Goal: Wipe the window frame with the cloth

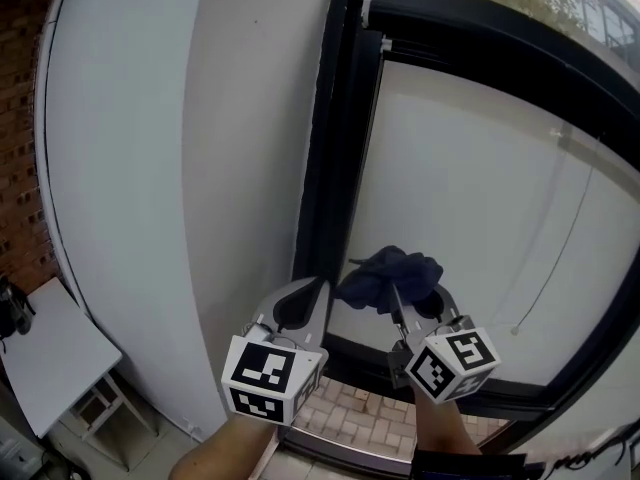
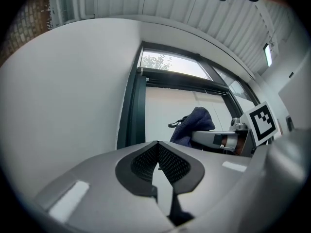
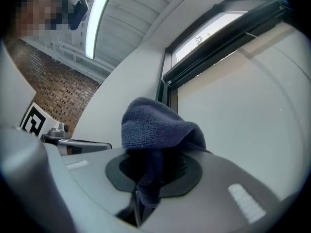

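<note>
We count one cloth [image 1: 390,276], dark blue and bunched, pinched between the closed jaws of the right gripper [image 1: 403,308]; in the right gripper view it humps over the jaw tips. It sits at lower centre of the head view.

The window frame [image 1: 335,148] is one dark frame. Its upright post lies just left of and above the cloth, with its long axis running nearly straight up to the top edge. We cannot tell whether cloth and post touch. A bottom rail passes under both grippers.

There are two grippers. The left gripper [image 1: 315,293] has its jaws closed with nothing in them, at the post's foot. We judge that the right one must carry the cloth leftward onto the post, then along it.
</note>
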`<control>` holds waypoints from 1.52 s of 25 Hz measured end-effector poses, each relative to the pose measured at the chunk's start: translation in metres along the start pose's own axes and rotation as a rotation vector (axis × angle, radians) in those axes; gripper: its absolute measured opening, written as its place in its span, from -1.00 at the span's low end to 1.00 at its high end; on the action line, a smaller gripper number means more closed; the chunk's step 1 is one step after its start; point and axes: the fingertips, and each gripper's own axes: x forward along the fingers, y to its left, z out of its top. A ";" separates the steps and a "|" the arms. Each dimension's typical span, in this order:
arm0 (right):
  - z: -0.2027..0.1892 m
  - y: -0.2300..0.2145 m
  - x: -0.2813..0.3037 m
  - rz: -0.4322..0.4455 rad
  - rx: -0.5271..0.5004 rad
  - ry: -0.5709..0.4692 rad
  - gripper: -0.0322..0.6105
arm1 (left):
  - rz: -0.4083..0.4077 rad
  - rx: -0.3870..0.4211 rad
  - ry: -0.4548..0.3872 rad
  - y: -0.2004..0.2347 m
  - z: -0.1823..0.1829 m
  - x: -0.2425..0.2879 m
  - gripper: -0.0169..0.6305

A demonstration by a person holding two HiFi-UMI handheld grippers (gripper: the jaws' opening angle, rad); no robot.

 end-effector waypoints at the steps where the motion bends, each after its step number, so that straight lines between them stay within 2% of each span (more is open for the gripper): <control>1: 0.007 -0.004 0.004 -0.004 -0.008 -0.006 -0.72 | -0.004 0.012 -0.005 0.001 0.005 0.004 -0.97; 6: 0.048 -0.021 0.030 0.002 -0.040 -0.070 -0.72 | -0.005 0.027 -0.047 0.008 0.036 0.033 -0.97; 11: 0.100 -0.035 0.051 0.026 -0.102 -0.152 -0.72 | -0.002 0.004 -0.109 0.009 0.074 0.069 -0.97; 14: 0.124 -0.040 0.067 0.044 -0.152 -0.171 -0.72 | 0.021 0.031 -0.147 0.016 0.096 0.082 -0.97; 22: 0.182 -0.049 0.098 0.076 -0.218 -0.244 -0.72 | 0.062 0.039 -0.228 0.034 0.154 0.114 -0.97; 26: 0.207 -0.046 0.117 0.091 -0.240 -0.263 -0.72 | 0.084 0.063 -0.229 0.039 0.169 0.126 -0.97; 33: 0.237 -0.036 0.147 0.134 -0.271 -0.298 -0.72 | 0.113 0.052 -0.255 0.058 0.200 0.137 -0.97; 36: 0.255 -0.037 0.160 0.157 -0.225 -0.328 -0.72 | 0.137 0.106 -0.250 0.060 0.209 0.142 -0.97; 38: 0.264 -0.033 0.168 0.162 -0.242 -0.346 -0.72 | 0.147 0.139 -0.254 0.059 0.215 0.143 -0.97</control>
